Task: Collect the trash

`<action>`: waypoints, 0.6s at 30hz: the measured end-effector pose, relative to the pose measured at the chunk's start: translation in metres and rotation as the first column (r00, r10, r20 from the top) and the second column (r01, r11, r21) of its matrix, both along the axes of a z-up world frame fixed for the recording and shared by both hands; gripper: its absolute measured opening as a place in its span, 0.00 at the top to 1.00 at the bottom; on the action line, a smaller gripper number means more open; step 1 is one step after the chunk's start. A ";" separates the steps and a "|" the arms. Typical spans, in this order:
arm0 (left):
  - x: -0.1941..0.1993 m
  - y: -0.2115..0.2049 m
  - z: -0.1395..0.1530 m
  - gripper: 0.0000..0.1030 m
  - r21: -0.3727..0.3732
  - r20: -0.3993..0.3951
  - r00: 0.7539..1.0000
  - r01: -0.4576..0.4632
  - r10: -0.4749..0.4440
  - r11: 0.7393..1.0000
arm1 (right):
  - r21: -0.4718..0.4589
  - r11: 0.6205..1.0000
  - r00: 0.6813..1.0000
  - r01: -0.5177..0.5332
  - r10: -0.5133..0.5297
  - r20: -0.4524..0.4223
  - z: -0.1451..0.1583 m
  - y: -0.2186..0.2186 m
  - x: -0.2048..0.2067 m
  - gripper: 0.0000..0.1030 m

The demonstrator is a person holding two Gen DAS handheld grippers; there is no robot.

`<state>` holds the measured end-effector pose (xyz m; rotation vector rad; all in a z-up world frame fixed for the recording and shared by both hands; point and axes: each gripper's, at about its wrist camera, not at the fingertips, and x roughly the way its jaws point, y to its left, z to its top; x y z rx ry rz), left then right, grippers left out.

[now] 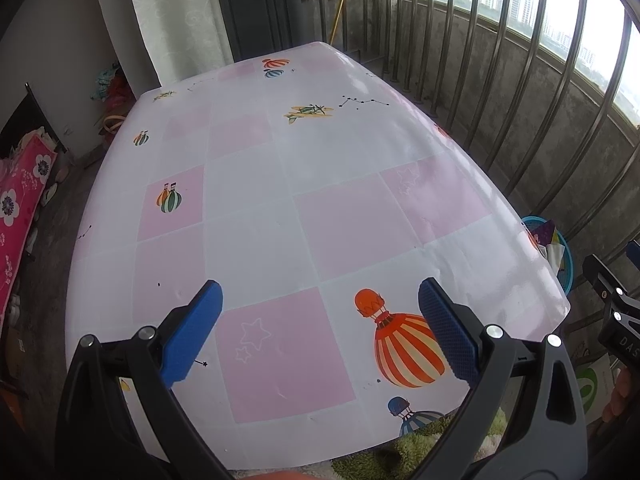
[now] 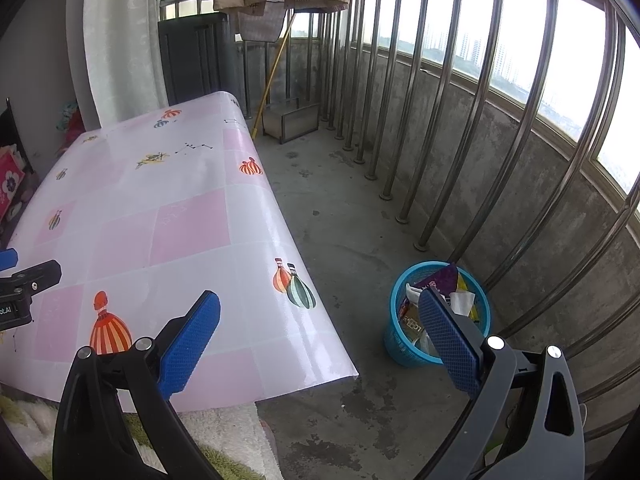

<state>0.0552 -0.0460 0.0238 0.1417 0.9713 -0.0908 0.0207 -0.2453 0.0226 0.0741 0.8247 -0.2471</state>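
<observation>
A blue mesh waste basket (image 2: 400, 340) stands on the concrete floor right of the table, filled with wrappers and crumpled paper, among them a purple packet (image 2: 440, 278). Its rim (image 1: 568, 264) peeks out past the table's right edge in the left wrist view. My right gripper (image 2: 318, 300) is open with nothing between its blue pads, hovering above the table's right corner and the floor, its right finger in front of the basket. My left gripper (image 1: 320, 292) is open and holds nothing, above the near end of the table (image 1: 256, 208), whose pink-and-white balloon-print cover shows no loose trash.
Steel railing bars (image 2: 472, 140) and a low concrete wall run along the right. A broom handle (image 2: 276, 68) and a metal dustpan (image 2: 292, 122) sit at the far end of the floor. A green-and-white fluffy cloth (image 2: 224, 440) lies under the table's near edge. Pink floral bedding (image 1: 20, 200) lies left.
</observation>
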 end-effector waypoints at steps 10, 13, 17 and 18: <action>0.000 0.000 0.000 0.09 -0.004 -0.006 1.000 -0.005 0.005 1.000 | 0.001 1.000 1.000 -0.002 0.002 -0.003 0.000 0.000 0.001 0.06; 0.000 0.001 0.000 0.09 -0.004 -0.004 1.000 -0.006 0.006 1.000 | -0.003 1.000 1.000 -0.007 0.007 -0.001 0.001 0.000 0.002 0.06; 0.001 0.002 0.001 0.09 -0.006 -0.004 1.000 -0.009 0.009 1.000 | -0.003 1.000 1.000 -0.006 0.006 0.001 0.001 0.000 0.002 0.06; 0.001 0.003 0.001 0.08 -0.009 -0.004 1.000 -0.010 0.010 1.000 | -0.003 1.000 1.000 -0.005 0.005 0.000 0.001 0.000 0.002 0.06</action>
